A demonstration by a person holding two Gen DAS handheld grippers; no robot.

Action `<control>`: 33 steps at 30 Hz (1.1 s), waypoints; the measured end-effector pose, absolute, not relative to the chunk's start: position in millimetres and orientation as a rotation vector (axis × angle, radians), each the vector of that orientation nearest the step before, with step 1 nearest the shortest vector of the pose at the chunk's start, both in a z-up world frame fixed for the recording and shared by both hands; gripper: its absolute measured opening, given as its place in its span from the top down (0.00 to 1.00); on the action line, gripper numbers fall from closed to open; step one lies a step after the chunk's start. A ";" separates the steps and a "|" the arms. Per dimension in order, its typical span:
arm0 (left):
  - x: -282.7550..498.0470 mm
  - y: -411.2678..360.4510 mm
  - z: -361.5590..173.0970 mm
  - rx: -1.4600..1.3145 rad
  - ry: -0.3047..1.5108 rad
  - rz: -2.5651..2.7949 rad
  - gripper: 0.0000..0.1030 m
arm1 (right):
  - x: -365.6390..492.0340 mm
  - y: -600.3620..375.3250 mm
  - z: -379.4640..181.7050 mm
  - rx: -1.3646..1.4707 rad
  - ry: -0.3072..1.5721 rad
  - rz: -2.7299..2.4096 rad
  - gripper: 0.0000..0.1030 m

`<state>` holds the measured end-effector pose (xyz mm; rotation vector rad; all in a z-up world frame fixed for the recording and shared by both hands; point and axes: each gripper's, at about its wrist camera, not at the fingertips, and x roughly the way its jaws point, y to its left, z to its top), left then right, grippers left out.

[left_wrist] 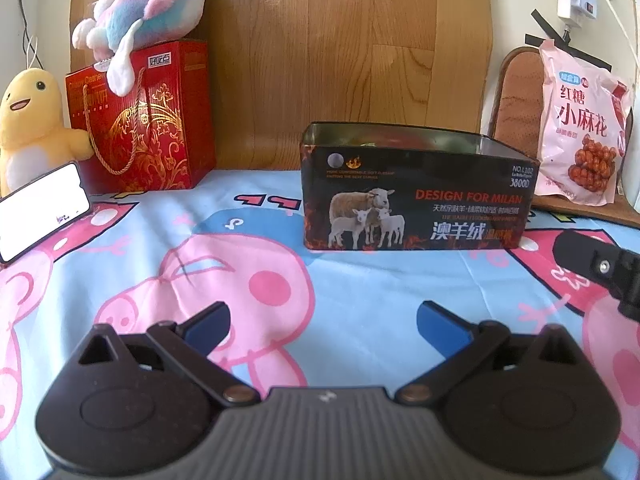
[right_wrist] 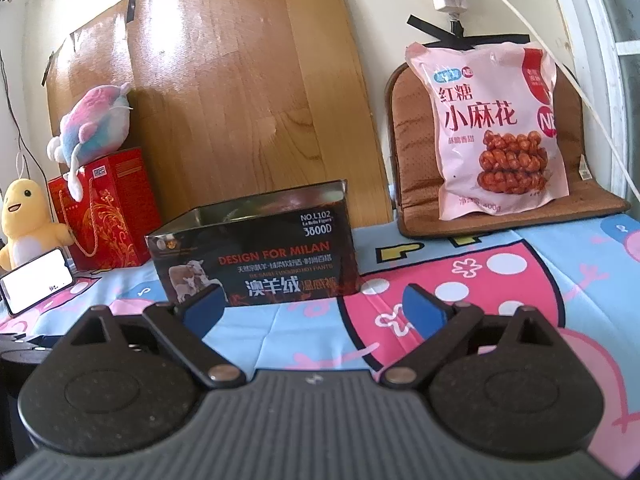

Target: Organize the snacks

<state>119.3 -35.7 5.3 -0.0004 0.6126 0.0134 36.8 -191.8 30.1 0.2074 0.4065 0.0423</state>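
An open black tin box (left_wrist: 416,196) printed with sheep stands on the cartoon-print cloth; it also shows in the right wrist view (right_wrist: 260,256). Something colourful lies inside it, mostly hidden by the rim. A pink snack bag (left_wrist: 580,124) leans upright on a brown cushion at the back right, and it shows in the right wrist view (right_wrist: 496,128). My left gripper (left_wrist: 322,326) is open and empty, low over the cloth in front of the tin. My right gripper (right_wrist: 312,308) is open and empty, to the right of the tin; part of it shows in the left wrist view (left_wrist: 600,268).
A red gift box (left_wrist: 144,120) with a pink-blue plush (left_wrist: 148,12) on top stands at the back left. A yellow plush (left_wrist: 32,124) and a lit phone (left_wrist: 40,208) stand at the left. A wooden board (left_wrist: 340,52) backs the table. A brown cushion (right_wrist: 416,168) leans at the right.
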 end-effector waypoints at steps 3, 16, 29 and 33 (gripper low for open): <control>119.0 -36.4 5.3 0.005 0.609 0.012 0.00 | 37.8 -193.9 30.0 0.219 0.415 0.039 0.05; 113.4 -42.0 7.0 0.035 0.581 -0.046 0.00 | 39.8 -195.8 30.2 0.235 0.435 0.054 0.05; 114.1 -38.4 6.0 0.031 0.601 0.001 0.00 | 39.6 -196.5 31.1 0.244 0.436 0.050 0.05; 113.7 -36.3 6.8 0.026 0.594 0.024 0.00 | 39.7 -196.8 31.1 0.247 0.436 0.050 0.05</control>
